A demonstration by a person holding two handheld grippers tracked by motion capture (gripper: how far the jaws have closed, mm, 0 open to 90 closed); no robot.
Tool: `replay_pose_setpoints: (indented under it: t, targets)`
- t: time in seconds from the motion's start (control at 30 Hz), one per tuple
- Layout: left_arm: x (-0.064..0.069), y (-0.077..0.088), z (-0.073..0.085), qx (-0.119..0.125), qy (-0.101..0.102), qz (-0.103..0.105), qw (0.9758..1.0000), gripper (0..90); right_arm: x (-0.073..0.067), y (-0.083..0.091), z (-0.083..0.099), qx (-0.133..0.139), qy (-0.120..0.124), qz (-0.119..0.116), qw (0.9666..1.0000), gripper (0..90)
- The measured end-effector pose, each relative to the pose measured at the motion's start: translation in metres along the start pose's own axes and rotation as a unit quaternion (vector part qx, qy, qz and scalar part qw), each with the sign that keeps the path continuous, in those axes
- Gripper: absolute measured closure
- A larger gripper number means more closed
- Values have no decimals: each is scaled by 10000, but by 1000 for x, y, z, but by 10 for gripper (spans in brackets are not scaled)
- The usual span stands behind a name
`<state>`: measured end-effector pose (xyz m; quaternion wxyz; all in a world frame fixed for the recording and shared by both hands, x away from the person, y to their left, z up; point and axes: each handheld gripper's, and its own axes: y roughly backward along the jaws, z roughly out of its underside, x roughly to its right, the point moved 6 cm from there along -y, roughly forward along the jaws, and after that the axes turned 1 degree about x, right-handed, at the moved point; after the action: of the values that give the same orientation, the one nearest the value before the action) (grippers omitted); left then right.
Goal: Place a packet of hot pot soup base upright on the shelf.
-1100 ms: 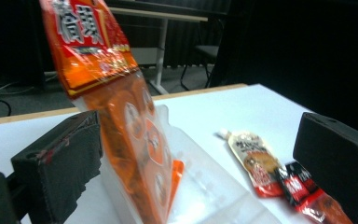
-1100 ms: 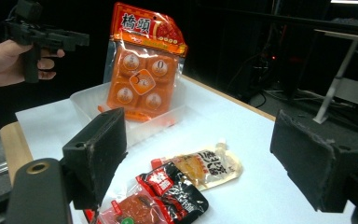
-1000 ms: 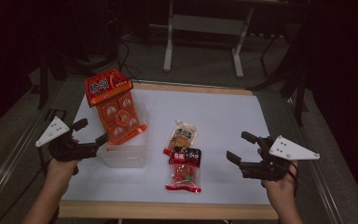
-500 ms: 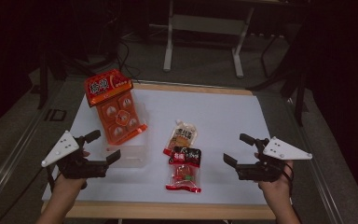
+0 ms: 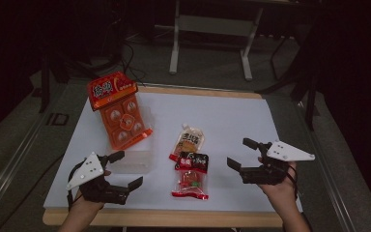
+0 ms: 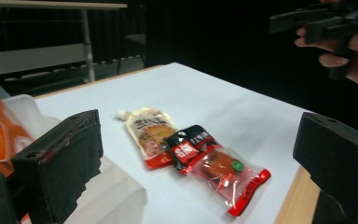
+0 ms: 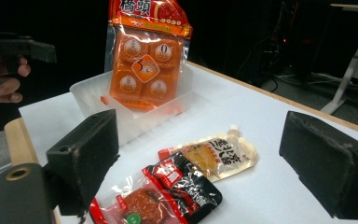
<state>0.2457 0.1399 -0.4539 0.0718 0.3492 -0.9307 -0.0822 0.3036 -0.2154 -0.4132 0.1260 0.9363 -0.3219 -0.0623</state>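
The white desk carries, at its left, a clear plastic bin with a big orange multi-pack standing tilted inside it and leaning over the far rim. Compared with a second ago, the left claw has drawn back from the near corner of the bin toward the front edge of the desk and sunk a little; it now sits just in front of the bin, jaws spread and nothing between them. To my eye that means the orange pack has been delivered and the left hand is clear of it, so the two loose packets in the middle are what remains. The right claw has hardly shifted, hovering just right of those packets; its jaws have just been opening a touch wider and stand released, with no packet between them. Nearest it lies the red-and-black snack packet, flat on the desk with its clear end toward the front edge; the beige spouted pouch lies touching its far end, partly tucked under it. The bin, the orange pack and both packets lie as they did a second earlier.
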Motion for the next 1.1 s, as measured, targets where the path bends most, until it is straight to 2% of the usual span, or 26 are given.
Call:
replay_pose_setpoints:
  t: [0.13,0.33,0.47,0.63,0.7,0.87,1.1]
  targets:
    - [5,-4,11,-51,-166,-17,9998,18,-1,-8,4,-100,70,-121,9999,134]
    - [11,-11,24,-200,-256,-7,9995,18,-4,-26,11,-159,155,-425,9988,140]
    - [13,-12,28,-203,-283,-14,9994,18,-6,-38,18,-239,209,-533,9981,160]
    - [16,-11,29,-133,-331,-2,9994,18,-5,-50,26,-343,162,-657,9971,184]
    - [18,-11,30,-141,-315,19,9994,18,-3,-61,35,-492,151,-754,9958,189]
    - [19,-11,36,-218,-303,11,9993,18,3,-77,50,-783,182,-765,9938,210]
    - [22,-13,42,-335,-366,40,9988,18,15,-94,68,-1110,54,-755,9909,210]
